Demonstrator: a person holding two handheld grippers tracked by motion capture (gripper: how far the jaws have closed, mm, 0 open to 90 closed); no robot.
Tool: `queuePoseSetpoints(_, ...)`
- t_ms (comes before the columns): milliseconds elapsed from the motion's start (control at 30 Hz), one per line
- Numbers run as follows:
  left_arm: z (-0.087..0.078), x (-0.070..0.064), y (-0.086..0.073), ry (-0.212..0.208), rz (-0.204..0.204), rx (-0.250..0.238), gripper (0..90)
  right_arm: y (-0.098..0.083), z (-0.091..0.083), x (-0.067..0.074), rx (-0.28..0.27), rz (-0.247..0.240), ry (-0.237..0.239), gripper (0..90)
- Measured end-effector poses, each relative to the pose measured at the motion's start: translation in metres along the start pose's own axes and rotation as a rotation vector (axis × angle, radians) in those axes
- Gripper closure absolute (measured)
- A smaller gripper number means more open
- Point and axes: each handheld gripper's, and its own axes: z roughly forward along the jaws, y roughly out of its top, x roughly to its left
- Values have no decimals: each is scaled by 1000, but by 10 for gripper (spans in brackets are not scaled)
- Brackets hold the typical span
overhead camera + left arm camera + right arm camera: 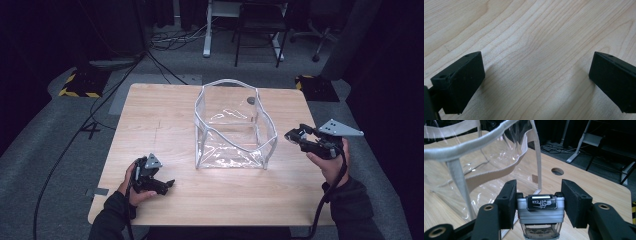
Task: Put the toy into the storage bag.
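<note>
Right tongs [537,203] gripping a small silver-and-black case [540,212] beside the clear plastic bag [232,125], left tongs [162,185] open, low over the wooden table [160,125]

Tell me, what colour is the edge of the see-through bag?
Pale beige, almost white. The bag trim shows best in the right gripper view.
</note>
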Motion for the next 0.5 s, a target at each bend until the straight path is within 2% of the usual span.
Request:
queuePoseSetpoints(333,0,0,0,-2,0,1,5,34,6,-7,-34,8,-5,485)
queuePoseSetpoints(500,0,0,0,-2,0,1,5,52,9,-7,-34,-12,-21,485)
